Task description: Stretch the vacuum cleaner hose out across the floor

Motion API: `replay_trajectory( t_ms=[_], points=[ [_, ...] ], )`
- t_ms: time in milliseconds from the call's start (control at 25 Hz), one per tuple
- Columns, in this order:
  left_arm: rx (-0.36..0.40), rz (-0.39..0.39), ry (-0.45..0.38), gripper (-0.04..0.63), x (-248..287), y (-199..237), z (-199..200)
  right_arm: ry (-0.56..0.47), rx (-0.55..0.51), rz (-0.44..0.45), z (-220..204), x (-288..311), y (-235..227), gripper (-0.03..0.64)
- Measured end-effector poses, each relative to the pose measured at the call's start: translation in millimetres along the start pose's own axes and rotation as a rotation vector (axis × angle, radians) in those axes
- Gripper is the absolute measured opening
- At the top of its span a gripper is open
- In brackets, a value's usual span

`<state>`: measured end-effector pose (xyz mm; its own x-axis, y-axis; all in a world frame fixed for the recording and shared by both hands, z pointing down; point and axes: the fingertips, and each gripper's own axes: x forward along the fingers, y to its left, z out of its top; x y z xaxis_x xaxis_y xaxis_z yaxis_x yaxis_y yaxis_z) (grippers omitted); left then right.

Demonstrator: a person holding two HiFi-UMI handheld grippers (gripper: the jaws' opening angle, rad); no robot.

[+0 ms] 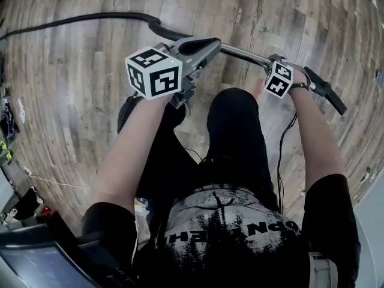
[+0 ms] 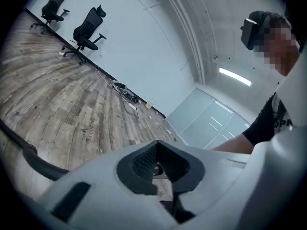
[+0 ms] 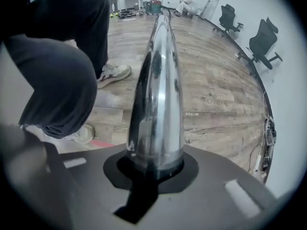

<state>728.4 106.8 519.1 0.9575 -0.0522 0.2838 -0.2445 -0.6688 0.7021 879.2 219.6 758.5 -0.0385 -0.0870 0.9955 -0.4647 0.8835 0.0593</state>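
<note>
hose (image 1: 78, 20) runs off left edge, wand (image 1: 243, 54) partly behind right gripper (image 1: 280, 77)

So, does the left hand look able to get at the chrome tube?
Probably yes. The left tool sits right by the chrome tube, whose stretch up to the right tool, clamped on it, is bare. The left tool's shut jaws would need opening first.

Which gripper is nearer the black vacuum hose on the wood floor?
Left. The left gripper sits right by the black vacuum hose's near end; the right gripper clamps the shiny chrome tube, further from it.
</note>
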Motion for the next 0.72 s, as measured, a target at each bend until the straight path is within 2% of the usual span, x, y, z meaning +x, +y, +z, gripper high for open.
replay_trajectory(
  t_ms=[200,400,600,720],
  points=[
    [0.067,0.036,-0.069,0.0,22,31,-28,-0.024,0.031,-0.014,-44,108,-2,0.052],
    [0.004,0.103,-0.138,0.0,21,39,-63,-0.077,0.01,-0.019,-63,182,3,0.052],
    [0.119,0.17,-0.077,0.0,17,23,-100,-0.118,0.028,0.017,-83,216,17,0.054],
    [0.106,0.188,-0.045,0.0,17,23,-115,-0.127,0.038,0.042,-84,228,23,0.054]
  ],
)
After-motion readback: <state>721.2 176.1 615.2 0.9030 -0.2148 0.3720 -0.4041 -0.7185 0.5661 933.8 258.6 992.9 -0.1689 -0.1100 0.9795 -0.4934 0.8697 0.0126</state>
